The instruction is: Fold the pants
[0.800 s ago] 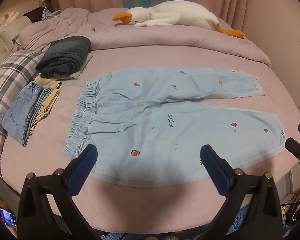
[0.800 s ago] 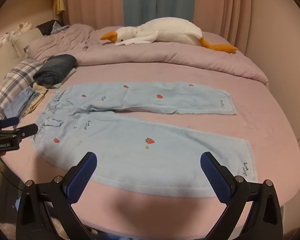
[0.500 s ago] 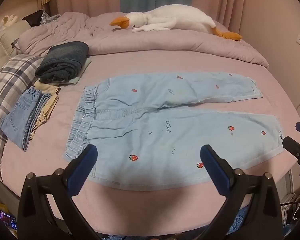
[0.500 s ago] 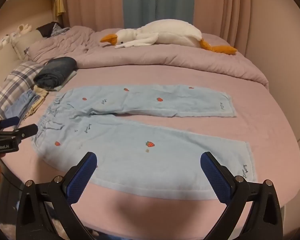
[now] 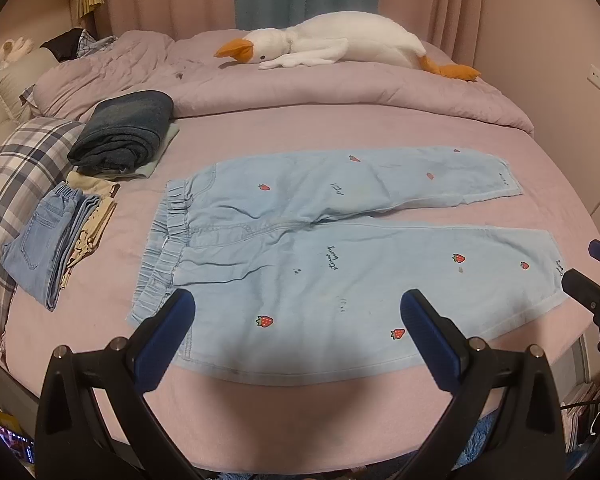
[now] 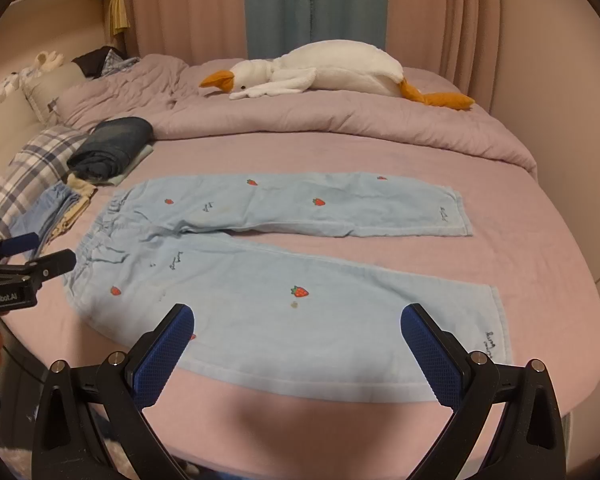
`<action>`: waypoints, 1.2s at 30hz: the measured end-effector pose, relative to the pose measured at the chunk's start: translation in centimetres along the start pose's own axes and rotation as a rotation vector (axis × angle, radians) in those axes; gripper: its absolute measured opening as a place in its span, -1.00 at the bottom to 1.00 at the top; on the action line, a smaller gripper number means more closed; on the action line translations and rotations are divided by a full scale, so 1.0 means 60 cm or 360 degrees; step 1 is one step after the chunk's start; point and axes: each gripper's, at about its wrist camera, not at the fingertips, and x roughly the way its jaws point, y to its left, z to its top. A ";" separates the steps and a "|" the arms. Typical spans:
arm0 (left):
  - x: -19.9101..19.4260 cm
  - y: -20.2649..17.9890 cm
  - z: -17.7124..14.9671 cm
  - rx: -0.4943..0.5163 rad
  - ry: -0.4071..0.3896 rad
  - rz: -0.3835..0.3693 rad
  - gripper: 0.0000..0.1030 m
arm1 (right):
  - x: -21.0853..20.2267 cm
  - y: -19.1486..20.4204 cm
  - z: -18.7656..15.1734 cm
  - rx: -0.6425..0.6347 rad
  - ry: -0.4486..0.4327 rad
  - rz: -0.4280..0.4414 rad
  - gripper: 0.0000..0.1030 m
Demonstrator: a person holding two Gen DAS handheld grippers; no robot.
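Light blue pants (image 5: 340, 248) with small strawberry prints lie flat on the pink bed, waistband to the left, both legs spread to the right. The right wrist view shows the same pants (image 6: 260, 280) from nearer the leg ends. My left gripper (image 5: 298, 312) hangs open over the near edge by the waistband side, holding nothing. Above the near leg, my right gripper (image 6: 296, 324) is open and empty too. Each gripper appears at the edge of the other's view: the right gripper (image 5: 592, 280) by the near leg's hem, the left gripper (image 6: 28, 256) by the waistband.
Folded clothes lie at the left: a dark jeans pile (image 5: 124, 132) and a light jeans stack (image 5: 48, 240) next to a plaid pillow (image 5: 16, 172). A plush goose (image 5: 340, 44) rests on the bunched quilt (image 5: 340, 96) at the back. The bed edge (image 5: 300, 432) is just under my grippers.
Both views have shifted slightly: the pants sit a little farther from the grippers than 0.8 s ago. The pants lie as before, and both grippers stay open.
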 end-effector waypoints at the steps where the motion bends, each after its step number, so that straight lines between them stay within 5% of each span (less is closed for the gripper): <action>1: 0.000 0.000 0.000 -0.0001 0.0001 -0.0002 0.99 | 0.000 0.001 0.001 0.0000 0.0000 -0.0002 0.99; 36: 0.006 -0.004 -0.006 -0.0003 0.0039 -0.0013 0.99 | -0.001 -0.001 -0.003 0.0006 0.0000 -0.0001 0.99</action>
